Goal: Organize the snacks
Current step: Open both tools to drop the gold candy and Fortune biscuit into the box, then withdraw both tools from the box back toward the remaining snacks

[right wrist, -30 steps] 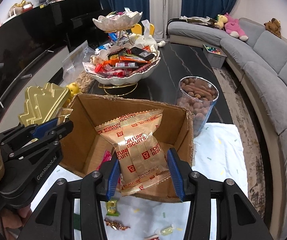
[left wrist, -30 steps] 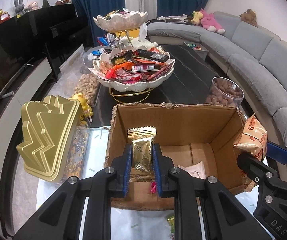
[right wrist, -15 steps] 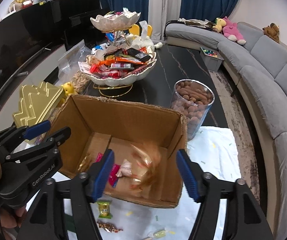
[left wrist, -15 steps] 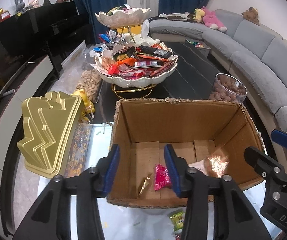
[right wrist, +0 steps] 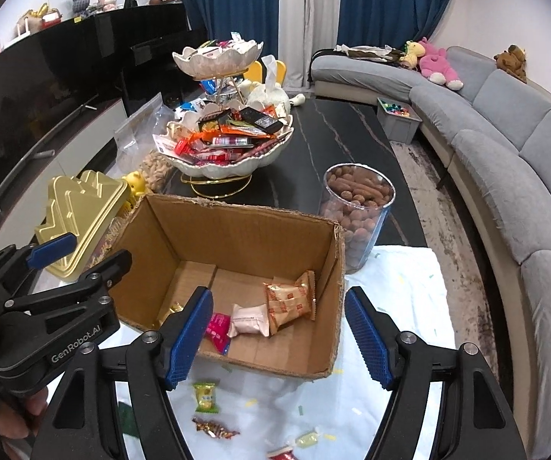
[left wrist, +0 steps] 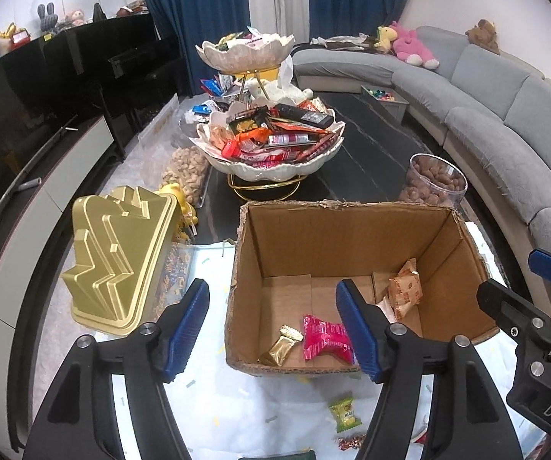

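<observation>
An open cardboard box [left wrist: 344,211] [right wrist: 237,214] stands on a white cloth. Inside lie a gold snack packet [left wrist: 281,350], a pink packet [left wrist: 323,339] [right wrist: 217,326], an orange biscuit pack [left wrist: 403,293] [right wrist: 288,303] and a pale pink pack [right wrist: 248,320]. My left gripper [left wrist: 275,329] is open and empty over the box's near left part. My right gripper [right wrist: 279,339] is open and empty over the box's near right corner. Loose sweets lie on the cloth in front: a green one [left wrist: 344,416] [right wrist: 204,396] and a brown-wrapped one [right wrist: 214,427].
A two-tier white bowl stand [left wrist: 271,168] [right wrist: 233,165] full of snacks stands behind the box. A gold box lid [left wrist: 122,253] [right wrist: 76,207] leans at the left. A clear jar of brown snacks [left wrist: 434,186] [right wrist: 357,214] stands at the right. A grey sofa [right wrist: 505,161] runs along the right.
Both grippers opened. The gold packet fell from the left one and the orange biscuit pack from the right one into the box. Both grippers pulled back a little.
</observation>
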### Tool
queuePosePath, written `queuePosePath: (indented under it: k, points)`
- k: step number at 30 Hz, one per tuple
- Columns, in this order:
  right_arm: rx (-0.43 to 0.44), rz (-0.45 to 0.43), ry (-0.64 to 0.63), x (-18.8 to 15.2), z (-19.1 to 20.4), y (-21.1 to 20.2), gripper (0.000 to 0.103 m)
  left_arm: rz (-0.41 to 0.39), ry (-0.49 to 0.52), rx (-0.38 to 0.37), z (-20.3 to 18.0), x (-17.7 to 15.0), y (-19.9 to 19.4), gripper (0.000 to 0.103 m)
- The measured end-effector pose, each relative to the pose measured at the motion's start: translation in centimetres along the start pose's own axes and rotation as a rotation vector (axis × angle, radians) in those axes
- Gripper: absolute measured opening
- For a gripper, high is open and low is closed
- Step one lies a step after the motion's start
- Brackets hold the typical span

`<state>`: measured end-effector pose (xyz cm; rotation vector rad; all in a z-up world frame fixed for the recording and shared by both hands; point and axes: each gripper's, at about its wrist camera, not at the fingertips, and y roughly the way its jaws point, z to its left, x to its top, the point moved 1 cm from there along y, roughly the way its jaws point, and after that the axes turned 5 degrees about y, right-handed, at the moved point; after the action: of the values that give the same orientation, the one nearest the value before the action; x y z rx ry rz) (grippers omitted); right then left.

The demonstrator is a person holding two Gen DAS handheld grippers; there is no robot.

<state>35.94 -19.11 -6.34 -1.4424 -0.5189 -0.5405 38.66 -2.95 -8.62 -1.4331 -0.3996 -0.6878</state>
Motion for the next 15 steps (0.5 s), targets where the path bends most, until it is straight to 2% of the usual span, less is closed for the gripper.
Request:
queuePosePath:
  k: [13,15]
  points:
    - [-0.009,-0.036,0.013,-0.8,-0.4,-3.3,0.072,-0.033,-0.002,0.005,-0.3,-0.6,-3.6,0.073]
    - [-0.014,-0.042,0.017,-1.0,-0.5,-3.8,0.077,-0.038,-0.001,0.007,-0.3,-0.8,-4.2,0.075]
